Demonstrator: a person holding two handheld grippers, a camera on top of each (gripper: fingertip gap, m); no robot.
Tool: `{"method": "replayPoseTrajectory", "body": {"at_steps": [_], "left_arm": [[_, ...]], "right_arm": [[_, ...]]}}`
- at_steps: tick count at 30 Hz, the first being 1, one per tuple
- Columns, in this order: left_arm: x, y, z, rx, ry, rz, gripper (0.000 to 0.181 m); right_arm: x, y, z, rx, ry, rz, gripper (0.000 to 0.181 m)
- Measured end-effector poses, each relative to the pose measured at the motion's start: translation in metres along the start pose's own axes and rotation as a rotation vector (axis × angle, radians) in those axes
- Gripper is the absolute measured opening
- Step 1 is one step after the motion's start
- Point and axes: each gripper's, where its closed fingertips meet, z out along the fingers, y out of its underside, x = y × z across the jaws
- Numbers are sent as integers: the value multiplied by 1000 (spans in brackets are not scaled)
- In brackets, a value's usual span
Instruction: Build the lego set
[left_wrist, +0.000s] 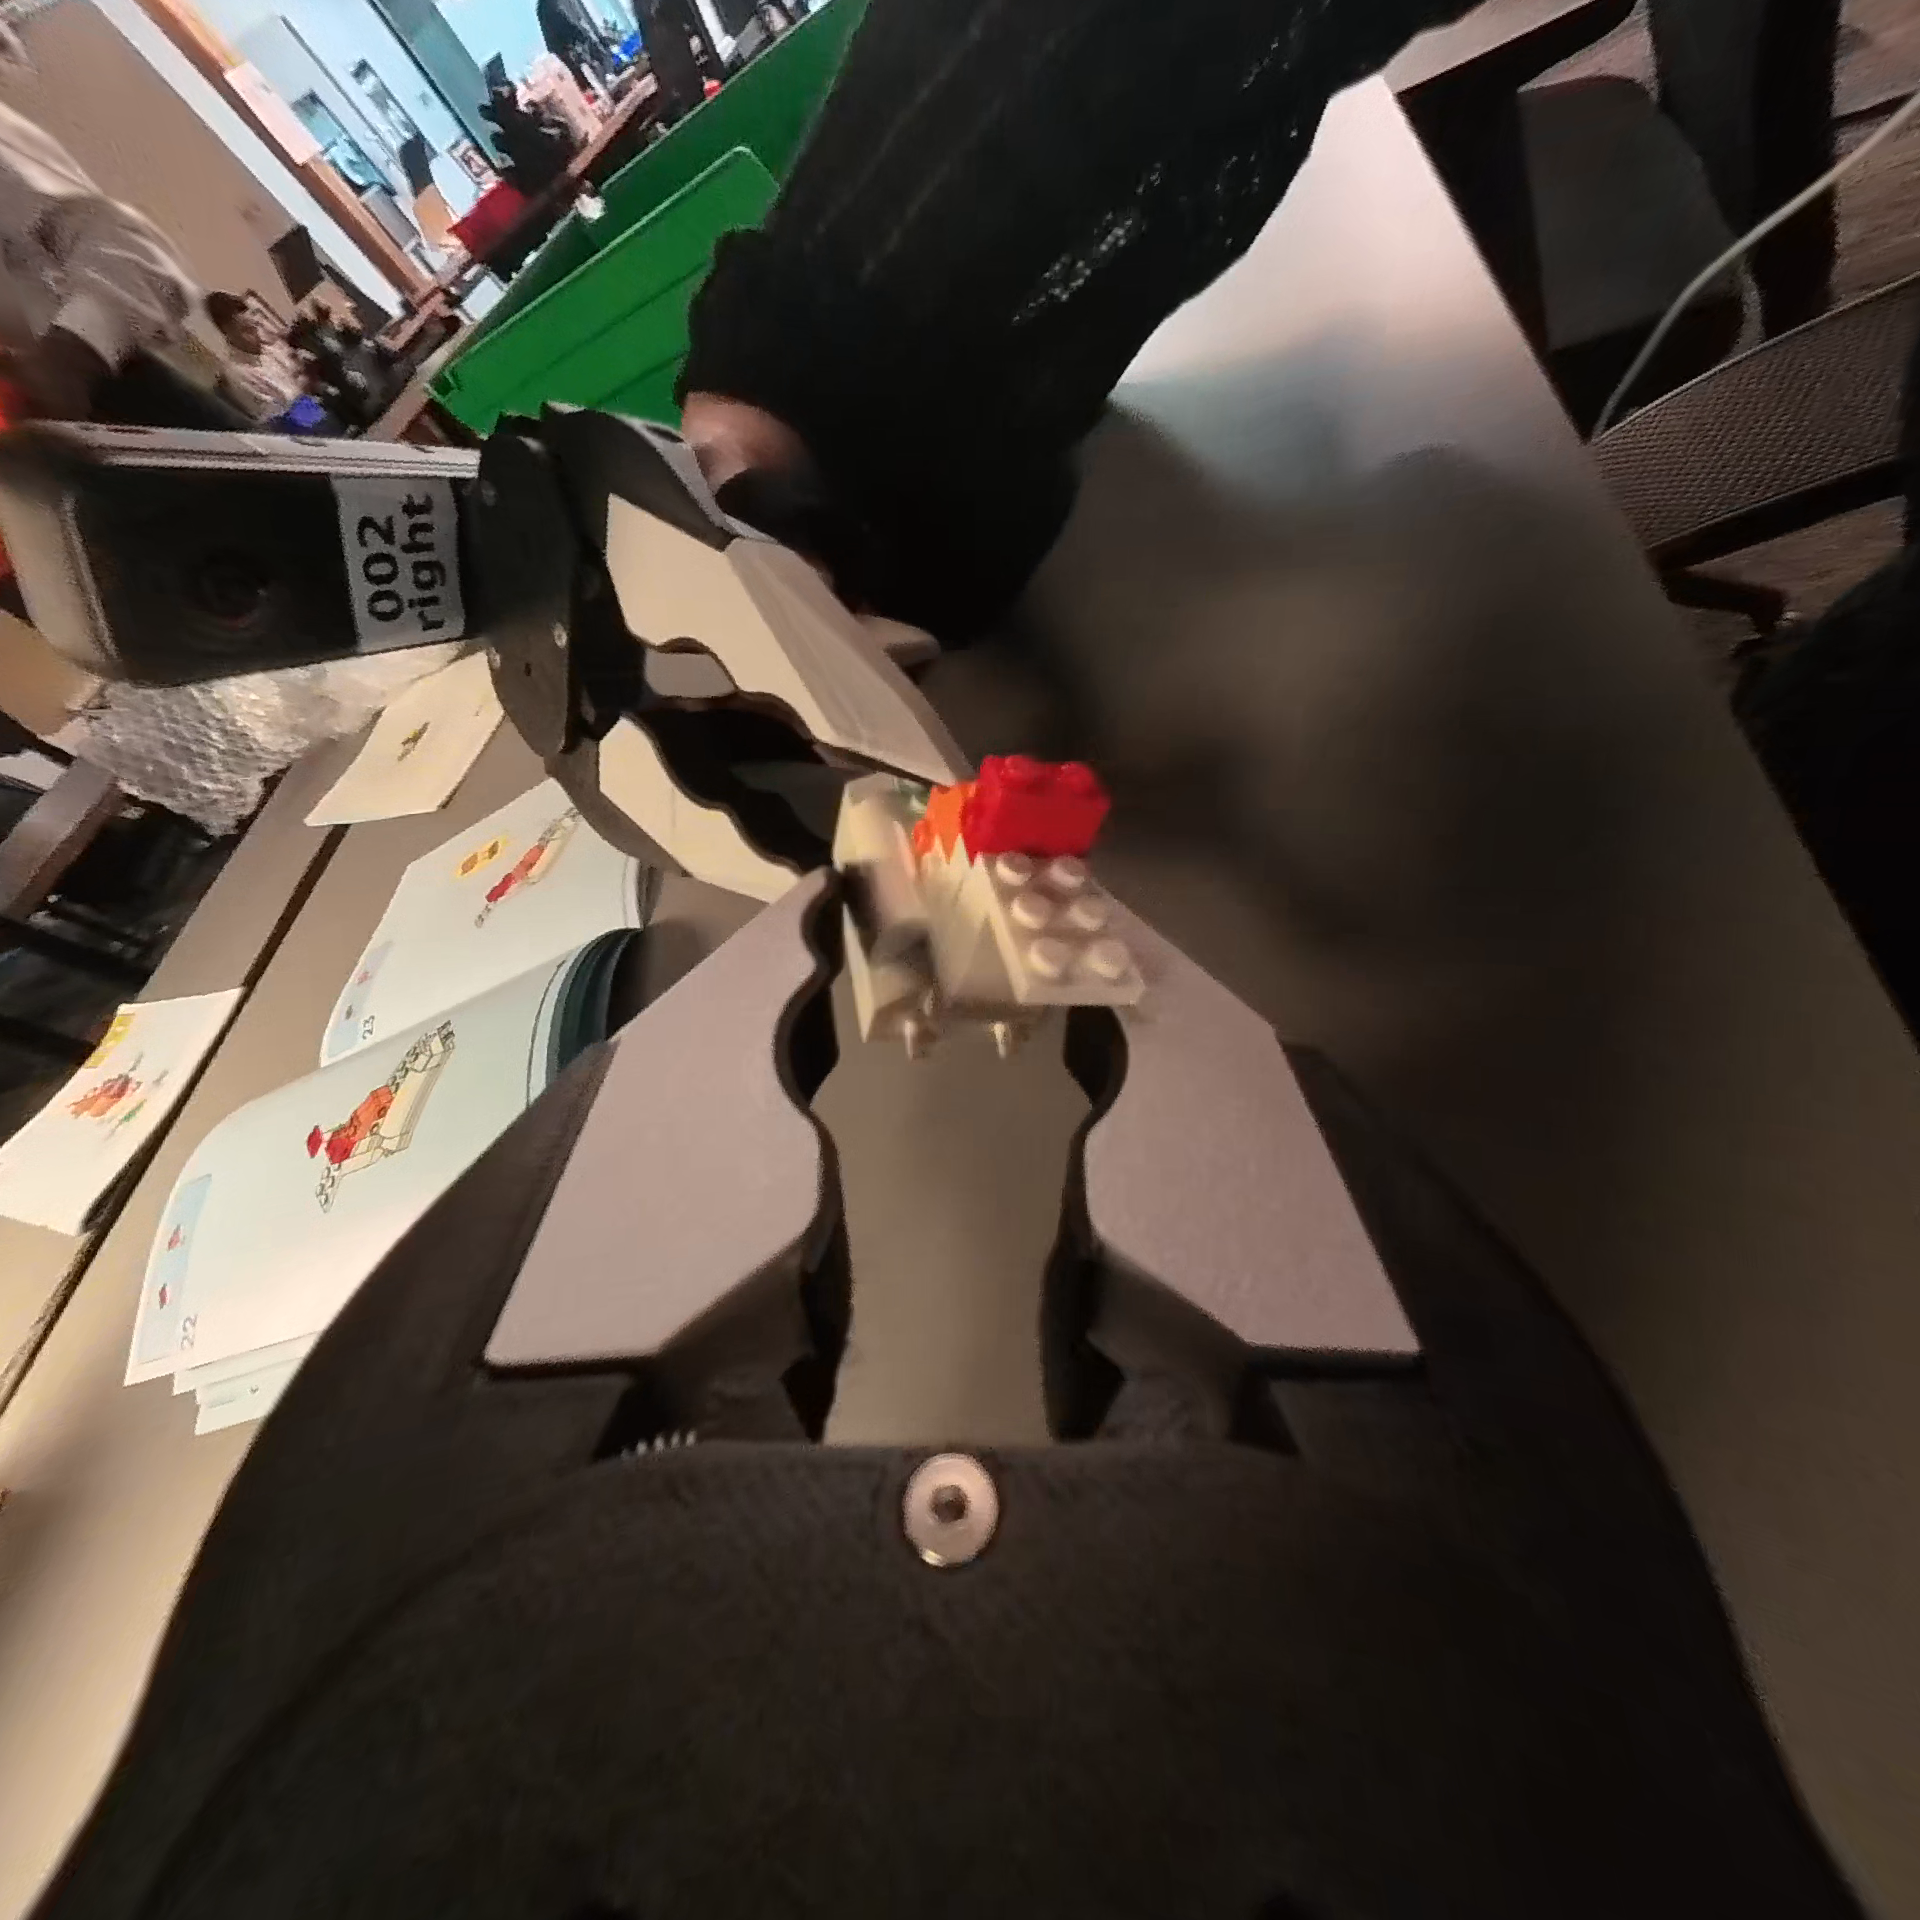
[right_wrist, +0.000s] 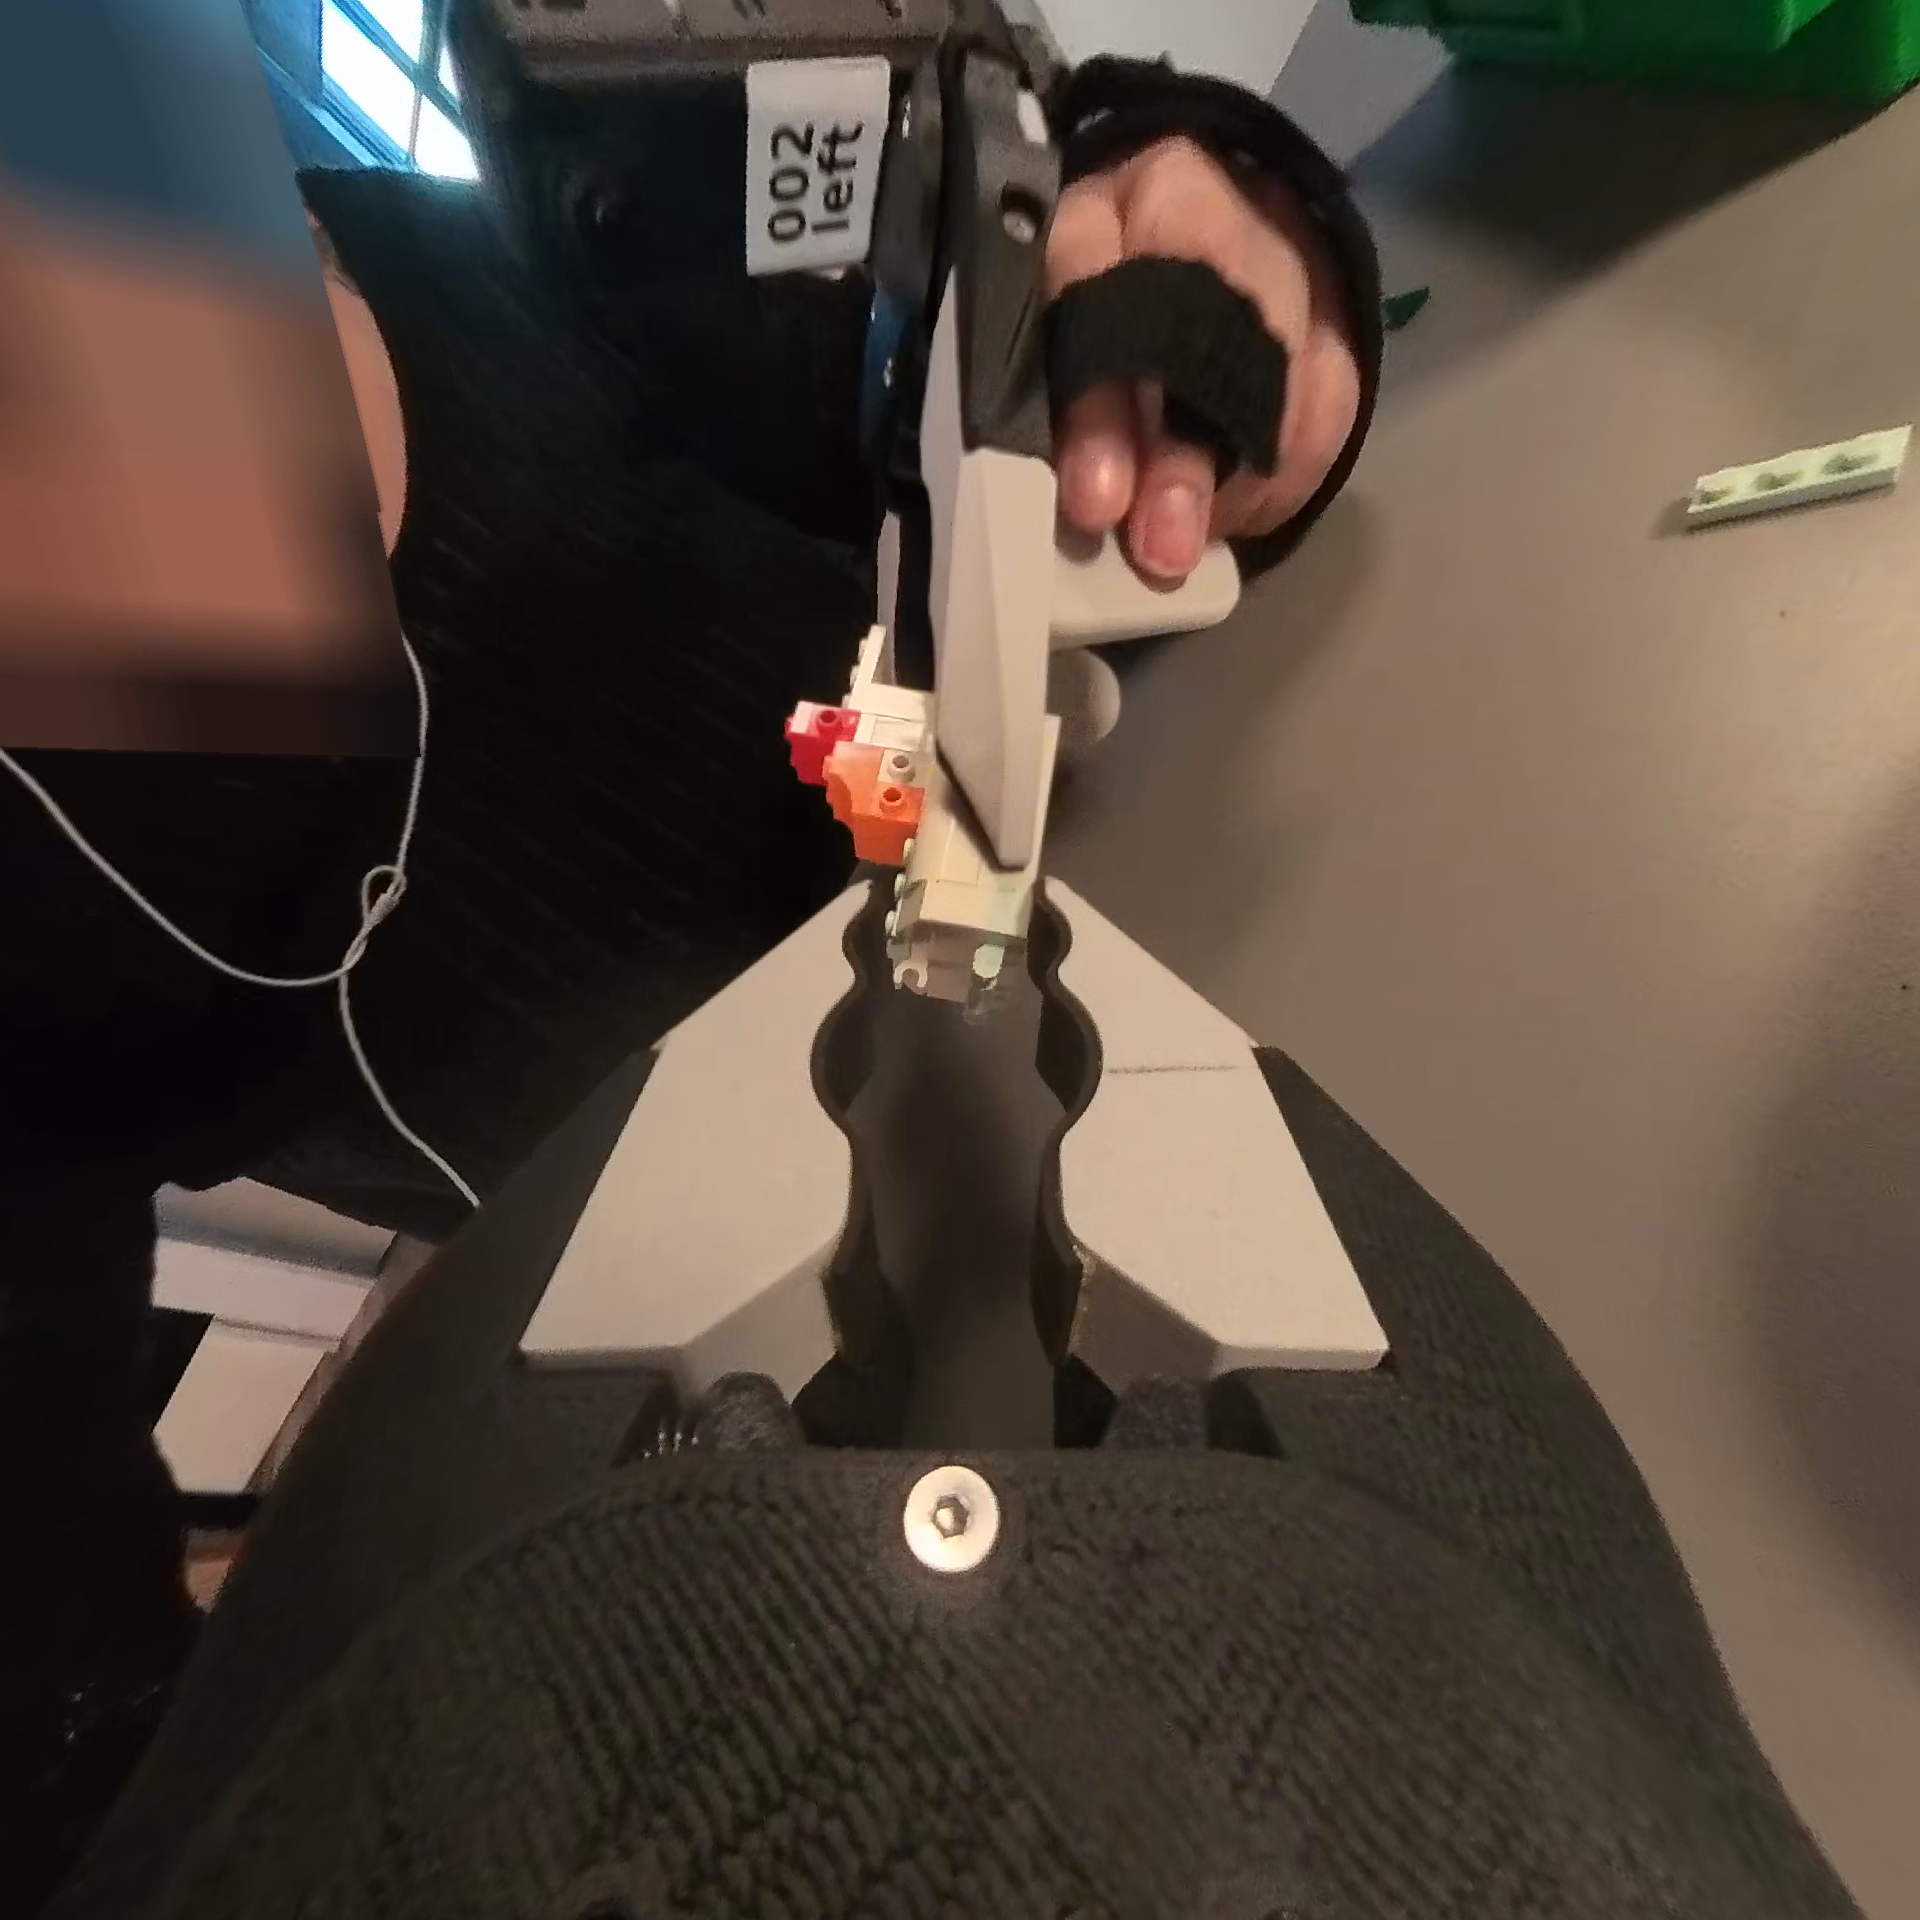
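Left gripper (left_wrist: 951, 940): closed on the lego model (left_wrist: 987, 914); its fingers (left_wrist: 717, 1101) clamped the model's pale lower part from both sides.
Lego model: held in the air above the grey worktop (left_wrist: 1403, 935), between the two grippers; pale cream body with a studded plate, an orange brick and a red brick (left_wrist: 1034, 805) on top.
Right gripper (right_wrist: 951, 940): closed to a narrow gap on the model's pale end (right_wrist: 951, 935), which sat between its fingers (right_wrist: 727, 1122); contact on both sides could not be confirmed.
Instruction booklet (left_wrist: 343, 1143): open on the worktop, left of the model in the left wrist view.
Loose sheets (left_wrist: 416, 748): flat on the worktop, beyond the booklet.
Pale green plate (right_wrist: 1797, 494): flat on the worktop, well apart from the model, to its right in the right wrist view.
Green bins (left_wrist: 623, 301): behind the model, at the worktop's far side.
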Motion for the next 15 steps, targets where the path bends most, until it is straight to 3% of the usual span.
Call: {"method": "replayPoseTrajectory", "body": {"at_steps": [5,9,12,15], "left_arm": [[-17,3,-2,-31,-66,-93,36],[-26,10,-5,-41,-37,-308,36],[-26,12,-3,-30,34,-472,36],[-24,10,-5,-8,81,-521,36]], "right_arm": [[8,-12,-19,92,168,-41,31],[29,-20,-84,193,729,-168,37],[24,9,-121,185,1029,-143,34],[15,50,-112,79,1082,-149,32]]}}
